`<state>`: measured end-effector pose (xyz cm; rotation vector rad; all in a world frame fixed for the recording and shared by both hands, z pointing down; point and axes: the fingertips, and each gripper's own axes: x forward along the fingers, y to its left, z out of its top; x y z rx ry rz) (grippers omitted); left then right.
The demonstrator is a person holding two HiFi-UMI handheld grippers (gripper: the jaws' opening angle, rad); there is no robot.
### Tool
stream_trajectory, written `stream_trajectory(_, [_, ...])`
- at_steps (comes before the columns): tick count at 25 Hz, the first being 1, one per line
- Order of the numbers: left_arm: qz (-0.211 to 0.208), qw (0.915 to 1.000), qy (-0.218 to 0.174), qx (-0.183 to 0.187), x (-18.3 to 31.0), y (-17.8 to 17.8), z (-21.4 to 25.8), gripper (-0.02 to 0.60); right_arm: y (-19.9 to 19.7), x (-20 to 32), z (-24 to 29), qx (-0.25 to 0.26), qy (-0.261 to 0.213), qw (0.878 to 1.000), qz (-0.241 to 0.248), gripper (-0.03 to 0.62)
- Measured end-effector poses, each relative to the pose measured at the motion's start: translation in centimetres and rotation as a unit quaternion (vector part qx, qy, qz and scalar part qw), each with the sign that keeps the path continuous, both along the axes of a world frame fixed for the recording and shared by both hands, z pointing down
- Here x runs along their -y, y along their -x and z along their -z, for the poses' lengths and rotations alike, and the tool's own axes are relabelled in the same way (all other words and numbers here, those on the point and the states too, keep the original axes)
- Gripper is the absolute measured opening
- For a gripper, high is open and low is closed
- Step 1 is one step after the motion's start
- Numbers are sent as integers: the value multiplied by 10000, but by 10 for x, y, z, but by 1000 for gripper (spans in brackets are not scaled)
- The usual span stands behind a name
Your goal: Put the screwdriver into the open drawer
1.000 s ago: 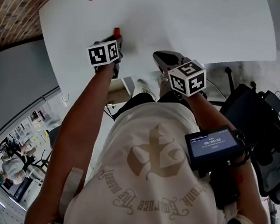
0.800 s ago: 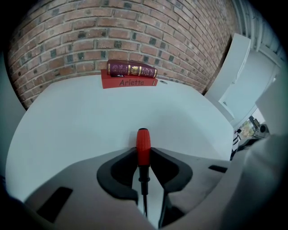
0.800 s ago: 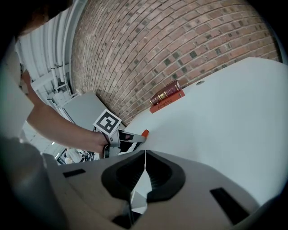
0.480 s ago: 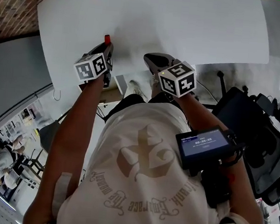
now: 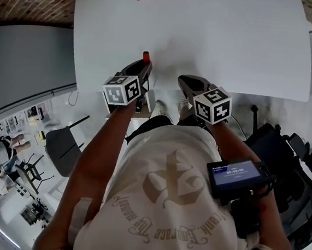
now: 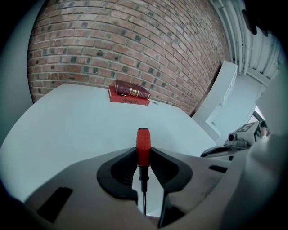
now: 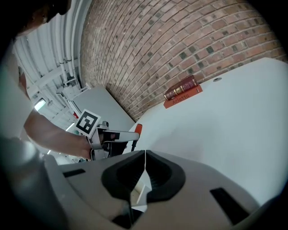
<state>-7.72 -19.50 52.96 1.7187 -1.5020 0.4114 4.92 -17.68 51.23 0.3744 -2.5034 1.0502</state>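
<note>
The screwdriver [image 6: 143, 146] has a red handle and a thin dark shaft. My left gripper [image 6: 143, 155] is shut on it at the lower end of the handle, with the handle pointing away over the white table [image 6: 67, 121]. In the head view the left gripper [image 5: 142, 68] hovers at the table's near edge, the red handle [image 5: 146, 56] sticking out ahead. My right gripper [image 5: 190, 84] is beside it to the right, and its jaws [image 7: 145, 157] are shut with nothing between them. A white box-like edge, seemingly the drawer [image 7: 142, 188], shows under the right jaws.
A dark red book on a flat red one [image 6: 130, 94] lies at the table's far side by the brick wall [image 6: 135, 40]. A black office chair [image 5: 284, 161] stands right of the person, and a dark chair [image 5: 63, 146] to the left.
The left gripper with the screwdriver has risen and turned, staying shut on it. The right gripper has shifted a little beside it. The head view has swung, showing more of the table.
</note>
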Motion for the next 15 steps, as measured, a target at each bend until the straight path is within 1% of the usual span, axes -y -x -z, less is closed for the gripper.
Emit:
stream_trajectory(3, [73,9999,-70,-33,-13,-7,7,103,-1,-6,-1,56,13,9999,86,23])
stream_trajectory(11, [234,9995,-147,-158,-50,-13,19,103,12,-19,4,165,-72,9992,364,23])
stream_trajectory(15, [337,9993,-103,-147,-67,-6,19,103,20,-28,4,172,-43,9990,422,23])
